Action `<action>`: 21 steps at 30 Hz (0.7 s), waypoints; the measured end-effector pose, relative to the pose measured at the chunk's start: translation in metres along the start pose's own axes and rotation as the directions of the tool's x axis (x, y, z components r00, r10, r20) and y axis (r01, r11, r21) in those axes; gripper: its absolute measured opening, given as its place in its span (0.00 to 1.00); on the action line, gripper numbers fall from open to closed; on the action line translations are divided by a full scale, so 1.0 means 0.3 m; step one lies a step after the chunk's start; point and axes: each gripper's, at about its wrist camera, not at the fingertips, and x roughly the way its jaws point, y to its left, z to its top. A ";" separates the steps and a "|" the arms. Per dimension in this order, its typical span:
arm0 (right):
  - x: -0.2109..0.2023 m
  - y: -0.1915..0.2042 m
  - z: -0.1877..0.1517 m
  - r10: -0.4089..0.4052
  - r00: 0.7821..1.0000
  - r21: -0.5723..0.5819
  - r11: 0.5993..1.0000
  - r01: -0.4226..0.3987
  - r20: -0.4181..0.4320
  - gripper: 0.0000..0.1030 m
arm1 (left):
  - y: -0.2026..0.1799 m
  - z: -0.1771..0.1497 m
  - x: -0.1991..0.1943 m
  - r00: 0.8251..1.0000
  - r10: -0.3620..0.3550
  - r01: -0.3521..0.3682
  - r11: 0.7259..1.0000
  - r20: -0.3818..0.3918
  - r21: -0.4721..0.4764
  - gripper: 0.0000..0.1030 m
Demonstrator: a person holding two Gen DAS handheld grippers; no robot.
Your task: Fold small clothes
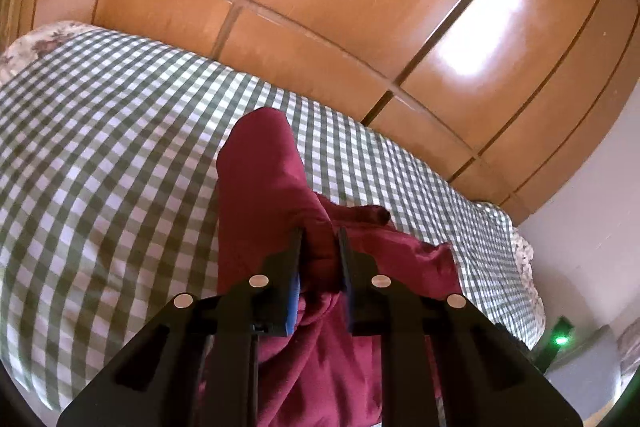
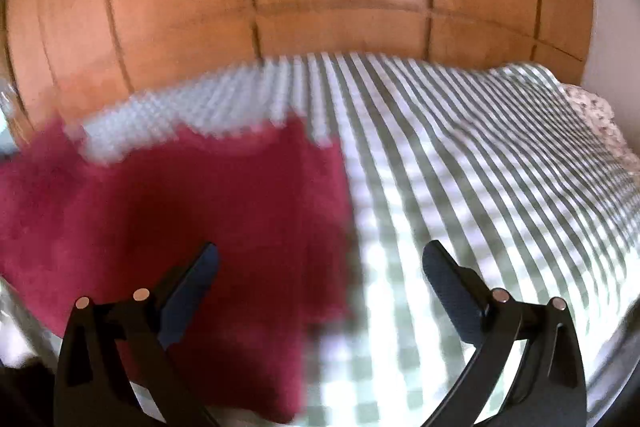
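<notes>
A dark red garment (image 1: pixel 272 183) lies on a bed with a green and white checked cover (image 1: pixel 100 147). My left gripper (image 1: pixel 320 239) is shut on a bunched fold of that garment, which is lifted off the cover; more red cloth hangs below the fingers. In the right wrist view the red garment (image 2: pixel 208 203) spreads over the left part of the checked cover (image 2: pixel 460 167), blurred by motion. My right gripper (image 2: pixel 320 259) stands wide open above the garment's right edge, with nothing pinched between its fingers.
A glossy wooden wardrobe (image 1: pixel 360 7) runs along the far side of the bed. A floral sheet edge (image 1: pixel 528 267) shows at the bed's corner. A dark device with a green light (image 1: pixel 560 339) sits low at the right, by a pale wall.
</notes>
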 end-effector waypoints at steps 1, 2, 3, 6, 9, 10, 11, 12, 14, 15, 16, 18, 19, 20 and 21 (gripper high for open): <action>-0.026 0.018 0.023 0.089 0.996 0.013 0.996 -0.090 0.025 0.98 | 0.006 0.002 0.001 1.000 -0.002 0.002 1.000 -0.002 -0.004 0.15; -0.039 0.044 0.041 0.180 0.983 0.018 0.983 -0.180 0.035 0.98 | 0.014 0.000 0.006 1.000 -0.007 0.007 1.000 -0.008 -0.014 0.15; -0.038 0.071 0.055 0.256 0.967 0.020 0.966 -0.256 0.023 0.98 | 0.021 -0.003 0.011 1.000 -0.015 0.015 1.000 -0.016 -0.023 0.15; 0.012 0.183 0.082 0.463 0.885 0.056 0.886 -0.460 -0.057 0.98 | 0.020 -0.024 0.012 0.998 -0.048 0.047 0.998 -0.027 -0.028 0.15; 0.110 0.308 0.107 0.639 0.755 0.167 0.768 -0.618 -0.147 0.98 | 0.005 -0.043 0.010 0.997 -0.071 0.070 0.997 -0.032 -0.016 0.15; 0.140 0.344 0.116 0.691 0.706 0.206 0.722 -0.661 -0.156 0.98 | 0.002 -0.050 0.013 0.997 -0.075 0.075 0.997 -0.035 -0.012 0.15; 0.184 0.393 0.131 0.746 0.647 0.254 0.664 -0.703 -0.158 0.98 | 0.001 -0.054 0.015 0.996 -0.076 0.076 0.997 -0.036 -0.012 0.15; 0.206 0.420 0.137 0.759 0.630 0.277 0.649 -0.709 -0.164 0.97 | 0.002 -0.058 0.019 0.996 -0.080 0.080 0.997 -0.038 -0.015 0.15; 0.284 0.495 0.160 0.809 0.559 0.350 0.585 -0.732 -0.182 0.97 | 0.011 -0.069 0.025 0.994 -0.095 0.093 0.995 -0.046 -0.028 0.15; 0.308 0.513 0.167 0.817 0.543 0.374 0.573 -0.729 -0.192 0.95 | 0.014 -0.073 0.028 0.994 -0.098 0.096 0.995 -0.049 -0.033 0.15; 0.344 0.545 0.172 0.829 0.519 0.408 0.556 -0.724 -0.208 0.94 | 0.015 -0.076 0.029 0.994 -0.102 0.100 0.994 -0.051 -0.035 0.15; 0.397 0.586 0.176 0.845 0.485 0.457 0.531 -0.714 -0.224 0.91 | 0.015 -0.083 0.033 0.993 -0.109 0.107 0.994 -0.054 -0.037 0.15; 0.420 0.605 0.176 0.848 0.478 0.481 0.526 -0.702 -0.229 0.86 | 0.012 -0.087 0.034 0.992 -0.110 0.108 0.994 -0.057 -0.035 0.15; 0.447 0.625 0.174 0.857 0.459 0.507 0.511 -0.694 -0.235 0.84 | 0.010 -0.090 0.038 0.991 -0.119 0.117 0.993 -0.062 -0.035 0.15; 0.474 0.640 0.177 0.864 0.442 0.531 0.499 -0.685 -0.243 0.78 | 0.008 -0.092 0.043 0.990 -0.122 0.120 0.992 -0.067 -0.034 0.15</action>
